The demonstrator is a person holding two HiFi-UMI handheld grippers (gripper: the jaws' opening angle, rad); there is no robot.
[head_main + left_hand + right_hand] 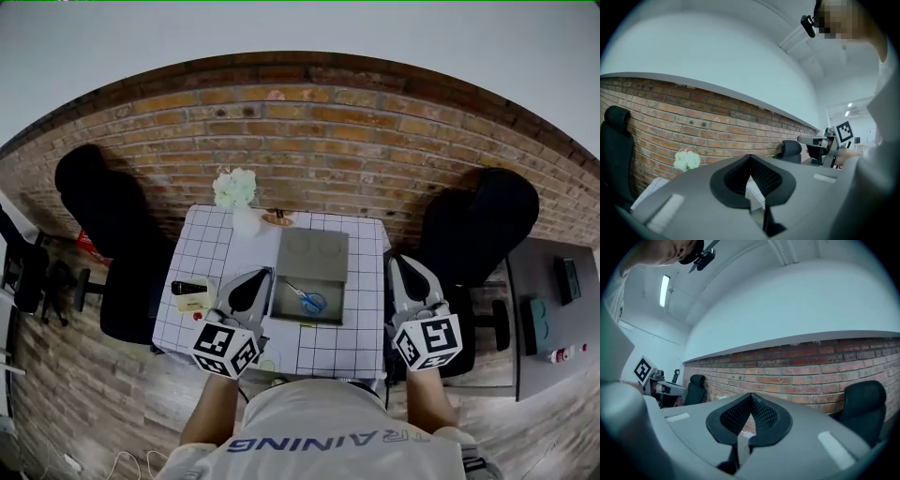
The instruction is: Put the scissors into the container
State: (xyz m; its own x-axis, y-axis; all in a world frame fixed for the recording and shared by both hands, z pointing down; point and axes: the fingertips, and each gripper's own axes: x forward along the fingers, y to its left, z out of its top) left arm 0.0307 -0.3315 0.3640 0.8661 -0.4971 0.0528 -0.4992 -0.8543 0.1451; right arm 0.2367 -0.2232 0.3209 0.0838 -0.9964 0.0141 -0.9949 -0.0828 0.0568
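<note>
Left gripper [265,273]: jaws pressed together, nothing between them. Held level, with its tip over the left edge of the container [333,292] as the head view sees it. Right gripper [395,260]: jaws also pressed together and empty, level, over the right edge of the table [362,246], apart from the container. Scissors [306,298], blue handles, lie flat inside the open container, with the lid [314,253] swung back behind it. White flowers [234,187] stand at the table's far edge, against the brick wall [309,141]. A dark chair [98,206] stands at the left and another [483,220] at the right.
</note>
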